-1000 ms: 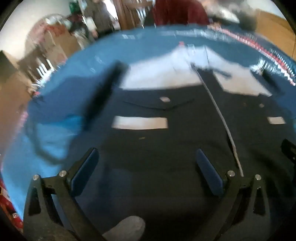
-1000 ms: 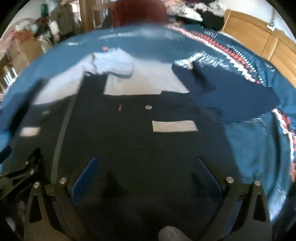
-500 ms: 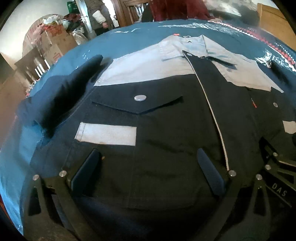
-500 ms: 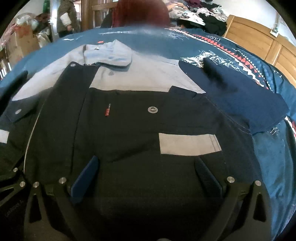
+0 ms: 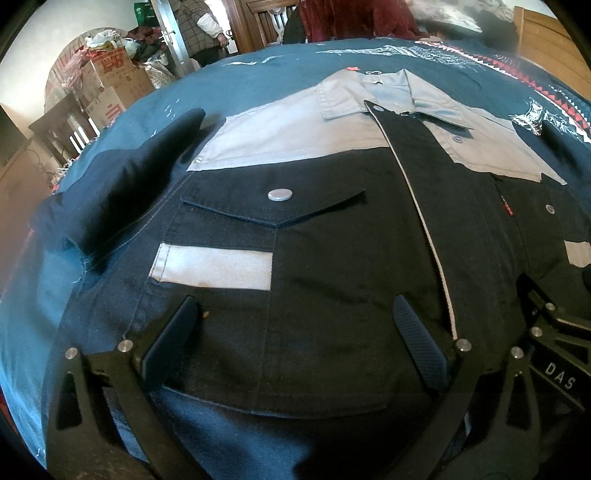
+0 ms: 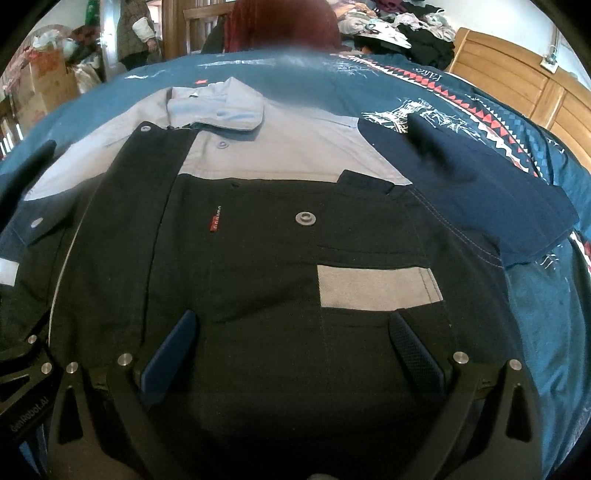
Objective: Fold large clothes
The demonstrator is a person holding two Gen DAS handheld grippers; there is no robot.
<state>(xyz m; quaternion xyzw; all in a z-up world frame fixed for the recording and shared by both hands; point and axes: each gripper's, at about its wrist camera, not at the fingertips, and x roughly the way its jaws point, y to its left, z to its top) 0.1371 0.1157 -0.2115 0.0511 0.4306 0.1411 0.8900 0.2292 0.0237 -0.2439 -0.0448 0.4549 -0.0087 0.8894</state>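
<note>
A large work jacket (image 5: 325, 258) (image 6: 280, 266) lies front-up on a blue bedspread (image 5: 258, 81) (image 6: 317, 77). It is dark navy with a grey yoke, a grey collar and grey chest stripes. One sleeve (image 5: 122, 184) spreads to the left, the other sleeve (image 6: 480, 188) to the right. My left gripper (image 5: 295, 332) is open just above the jacket's lower left front, nothing between its fingers. My right gripper (image 6: 291, 343) is open over the lower right front, below the grey stripe (image 6: 376, 288). Each gripper shows at the edge of the other's view.
Cardboard boxes (image 5: 110, 81) and clutter stand beyond the bed at the left. A person (image 5: 203, 29) stands in a doorway at the back. A dark red cloth (image 6: 280, 26) drapes a chair at the far side. A wooden headboard (image 6: 517, 81) is at the right.
Both grippers have come down and closer to the jacket's lower front, so the jacket fills more of each view. The blur is gone; the jaws stay open.
</note>
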